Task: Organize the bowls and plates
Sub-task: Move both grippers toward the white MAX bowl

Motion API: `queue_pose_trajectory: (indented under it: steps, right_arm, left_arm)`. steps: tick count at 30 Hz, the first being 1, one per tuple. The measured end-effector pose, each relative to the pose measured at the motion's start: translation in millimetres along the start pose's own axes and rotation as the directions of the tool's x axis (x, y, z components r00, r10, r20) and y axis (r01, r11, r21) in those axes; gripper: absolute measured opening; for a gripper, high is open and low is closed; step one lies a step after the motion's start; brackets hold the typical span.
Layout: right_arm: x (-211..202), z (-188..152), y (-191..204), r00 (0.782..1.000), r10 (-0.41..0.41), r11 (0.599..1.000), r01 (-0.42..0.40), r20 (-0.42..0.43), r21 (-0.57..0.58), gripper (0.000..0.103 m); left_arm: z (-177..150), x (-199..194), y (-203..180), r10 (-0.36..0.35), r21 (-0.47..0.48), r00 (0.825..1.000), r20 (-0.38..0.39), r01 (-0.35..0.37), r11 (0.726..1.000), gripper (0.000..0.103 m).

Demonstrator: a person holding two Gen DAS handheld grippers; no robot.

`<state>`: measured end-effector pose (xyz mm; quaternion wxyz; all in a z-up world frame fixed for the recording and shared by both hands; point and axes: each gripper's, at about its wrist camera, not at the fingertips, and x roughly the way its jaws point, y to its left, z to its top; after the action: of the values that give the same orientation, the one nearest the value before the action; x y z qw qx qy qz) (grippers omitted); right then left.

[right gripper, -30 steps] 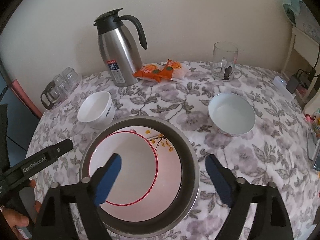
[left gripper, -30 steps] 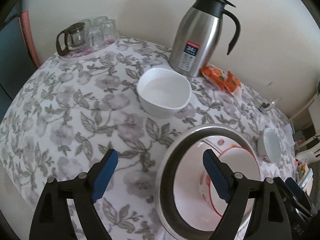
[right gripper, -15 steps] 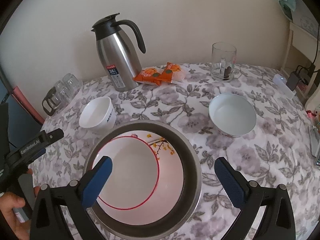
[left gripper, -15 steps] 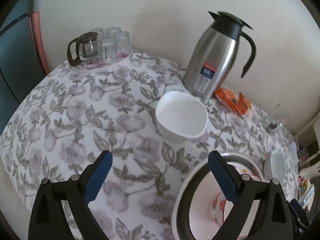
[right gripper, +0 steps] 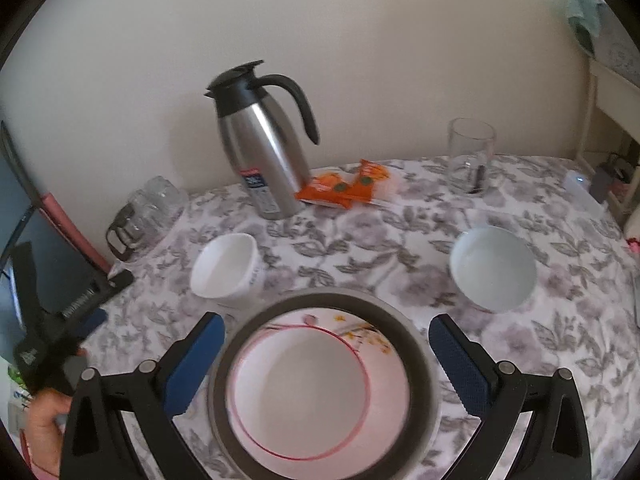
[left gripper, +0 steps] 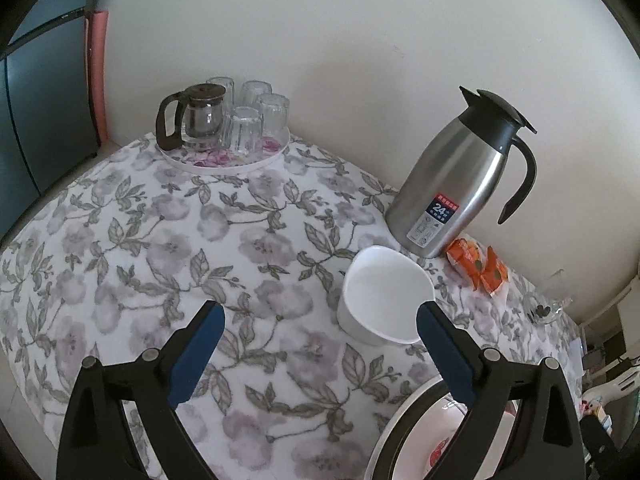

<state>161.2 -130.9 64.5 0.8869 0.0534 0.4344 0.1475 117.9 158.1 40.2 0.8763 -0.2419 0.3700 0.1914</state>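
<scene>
A steel basin [right gripper: 420,344] sits on the flowered table, with a white plate [right gripper: 316,384] ringed in red lying inside it. My right gripper [right gripper: 326,324] hovers over the basin's far rim, jaws open wide and holding nothing. A white bowl [right gripper: 226,268] stands behind the basin on the left, and a pale bowl [right gripper: 494,268] on the right. In the left wrist view my left gripper [left gripper: 320,316] is open above bare cloth. Its right fingertip overlaps the white bowl [left gripper: 380,296], and the basin [left gripper: 404,424] shows at lower right. A hand [right gripper: 44,416] holds the left gripper [right gripper: 112,298].
Against the wall stand a steel thermos jug [right gripper: 264,152], orange snack packets [right gripper: 344,188] and a glass mug [right gripper: 470,156]. A round tray [left gripper: 228,160] at the far left corner holds upturned glasses and a small glass teapot. The table edge [left gripper: 24,232] curves down on the left.
Both grippers' jaws have widened. The left gripper swung left off the basin, which slid to its lower right. The right gripper drew back a little, staying over the basin.
</scene>
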Motion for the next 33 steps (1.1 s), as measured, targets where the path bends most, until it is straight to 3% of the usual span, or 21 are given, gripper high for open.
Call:
queue_pose_trajectory:
  steps: [9, 16, 22, 24, 26, 29, 33]
  right_arm:
    - [13.4, 35.1, 32.6, 1.000, -0.003, 1.000, 0.002, -0.025, -0.017, 0.103]
    - [35.2, 56.4, 54.1, 0.998, 0.008, 0.999, -0.011, -0.068, -0.039, 0.103]
    - [66.4, 69.2, 73.0, 0.991, -0.073, 0.992, 0.060, -0.114, -0.113, 0.103]
    - [81.5, 71.6, 76.3, 0.985, -0.063, 0.994, 0.047, -0.158, -0.098, 0.100]
    - [97.8, 73.1, 81.0, 0.977, -0.068, 0.995, 0.052, -0.200, -0.082, 0.089]
    - [119.7, 72.4, 84.6, 0.967, -0.075, 0.997, 0.066, -0.245, -0.047, 0.082]
    - [146.6, 66.5, 87.4, 0.953, -0.069, 0.998, 0.065, -0.296, -0.022, 0.069]
  left_arm:
    - [12.2, 5.1, -2.8, -0.030, 0.037, 0.999, 0.011, 0.029, 0.999, 0.097]
    - [19.4, 24.0, 2.0, -0.040, 0.000, 0.998, -0.044, 0.040, 0.999, 0.097]
    - [23.7, 48.2, 9.0, -0.079, -0.053, 0.992, -0.097, 0.074, 0.996, 0.097]
    - [24.3, 58.6, 9.0, -0.096, -0.060, 0.988, -0.118, 0.090, 0.994, 0.096]
    - [24.2, 66.0, 7.6, -0.102, -0.058, 0.986, -0.130, 0.095, 0.994, 0.095]
    - [24.2, 79.2, 7.1, -0.121, -0.061, 0.980, -0.155, 0.113, 0.992, 0.081]
    - [21.7, 96.1, 5.5, -0.129, -0.060, 0.974, -0.184, 0.120, 0.991, 0.078]
